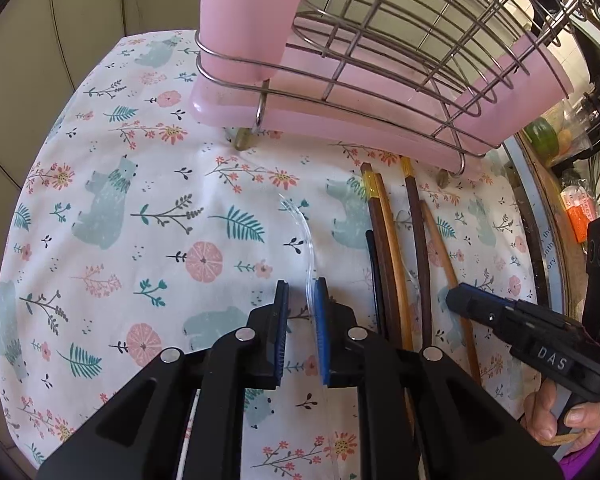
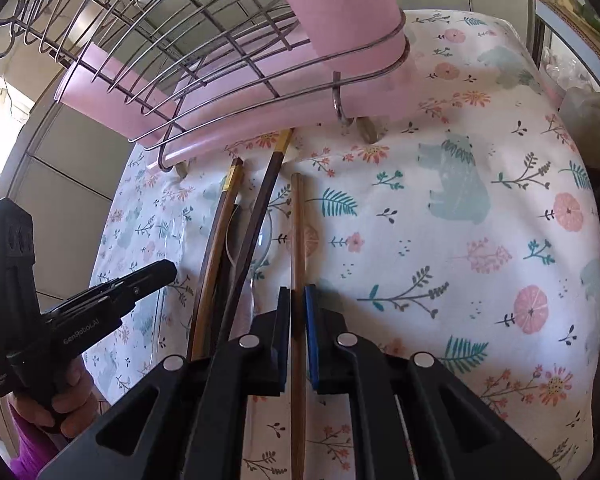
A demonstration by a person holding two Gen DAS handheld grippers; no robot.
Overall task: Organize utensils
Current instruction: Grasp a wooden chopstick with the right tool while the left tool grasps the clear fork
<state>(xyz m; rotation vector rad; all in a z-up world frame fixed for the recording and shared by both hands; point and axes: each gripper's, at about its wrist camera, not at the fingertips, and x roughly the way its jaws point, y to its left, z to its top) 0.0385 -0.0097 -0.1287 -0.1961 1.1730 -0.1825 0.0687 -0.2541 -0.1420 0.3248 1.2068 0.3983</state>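
Nothing is sorted yet, I judge: my right gripper [image 2: 298, 300] has its fingers straddling one wooden chopstick [image 2: 298, 240], unclenched. My left gripper [image 1: 302, 296] hangs released beside a clear plastic spoon [image 1: 306, 240]; the other chopsticks [image 1: 392, 248] lie on the desk [image 1: 120, 200] before the wire rack [image 1: 380, 40].

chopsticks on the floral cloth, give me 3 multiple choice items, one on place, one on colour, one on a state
1. Where do the chopsticks lie?
A. inside the wire rack
B. on the cloth in front of the rack
C. in a drawer

2. What colour is the tray under the wire rack?
A. pink
B. green
C. black

3. What sits between the right gripper's fingers?
A. a fork
B. nothing
C. one light wooden chopstick

Answers: 1 B, they rest flat on the cloth; 2 A, pink plastic shows below the wires; 3 C, the stick runs between the blue pads.
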